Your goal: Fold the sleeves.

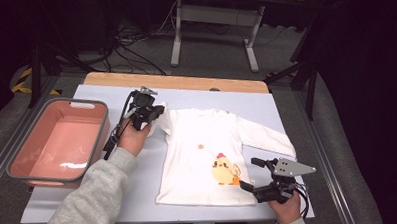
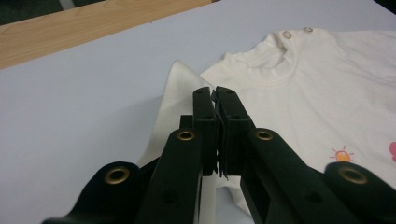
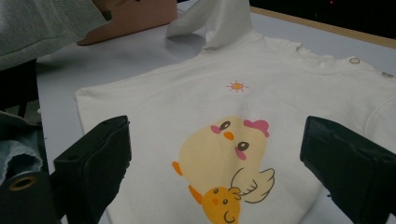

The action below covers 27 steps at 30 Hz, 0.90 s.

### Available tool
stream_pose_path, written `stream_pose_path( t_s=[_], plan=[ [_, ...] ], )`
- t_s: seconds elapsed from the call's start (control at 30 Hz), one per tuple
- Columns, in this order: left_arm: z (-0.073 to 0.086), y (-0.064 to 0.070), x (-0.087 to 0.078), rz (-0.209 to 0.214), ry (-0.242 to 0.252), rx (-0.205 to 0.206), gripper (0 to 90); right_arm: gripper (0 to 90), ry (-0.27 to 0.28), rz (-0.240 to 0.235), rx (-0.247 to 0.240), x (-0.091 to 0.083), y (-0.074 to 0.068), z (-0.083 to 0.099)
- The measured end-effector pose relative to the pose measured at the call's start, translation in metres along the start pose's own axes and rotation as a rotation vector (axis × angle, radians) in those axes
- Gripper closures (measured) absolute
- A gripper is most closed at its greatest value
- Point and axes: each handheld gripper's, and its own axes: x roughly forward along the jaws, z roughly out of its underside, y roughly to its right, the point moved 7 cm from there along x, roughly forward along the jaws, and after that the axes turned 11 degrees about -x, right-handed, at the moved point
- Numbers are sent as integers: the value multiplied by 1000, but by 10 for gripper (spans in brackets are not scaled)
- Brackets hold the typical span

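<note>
A white child's shirt [image 1: 197,147] with a yellow chick print [image 1: 224,171] lies flat, front up, on the pale blue table. My left gripper [image 1: 154,113] is at the shirt's left shoulder, shut on the left sleeve [image 1: 160,124], which is pulled up off the table. In the left gripper view the jaws [image 2: 215,95] pinch white cloth beside the collar [image 2: 266,70]. My right gripper [image 1: 251,174] hovers open at the bottom right hem. In the right gripper view its fingers [image 3: 93,163] straddle the chick print [image 3: 224,168], with the raised sleeve [image 3: 219,18] far off.
A pink tub [image 1: 99,133] stands empty at the left of the table. A wooden strip [image 1: 175,82] runs along the far edge. The shirt's right sleeve [image 1: 267,137] lies spread toward the right edge. Metal desk legs [image 1: 176,40] and cables are on the floor beyond.
</note>
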Motion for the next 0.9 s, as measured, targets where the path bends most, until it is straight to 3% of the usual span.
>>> stream_pose_path(
  t_s=[0.3, 0.4, 0.47, 0.6, 0.73, 0.83, 0.9],
  plan=[
    [1, 27, 18, 53, -34, 65, 869, 91, 4, 1, -3, -1, 0, 0],
    [2, 34, 25, 94, -49, 59, 865, 91, 4, -2, -4, -1, -1, 0],
    [5, 40, 28, 141, -55, 94, 852, 91, 5, -3, -3, -1, -1, 0],
    [7, 51, 25, 179, -40, 143, 653, 94, 8, -7, -4, -1, -1, -1],
    [6, 49, 13, 173, -22, 152, 559, 94, 6, -10, -4, 0, -3, -1],
    [7, 37, 6, 131, -8, 144, 490, 93, 8, -11, -4, 1, -3, -2],
    [9, 25, 3, 95, -5, 114, 437, 94, 8, -12, -6, 1, -3, -2]
  ],
)
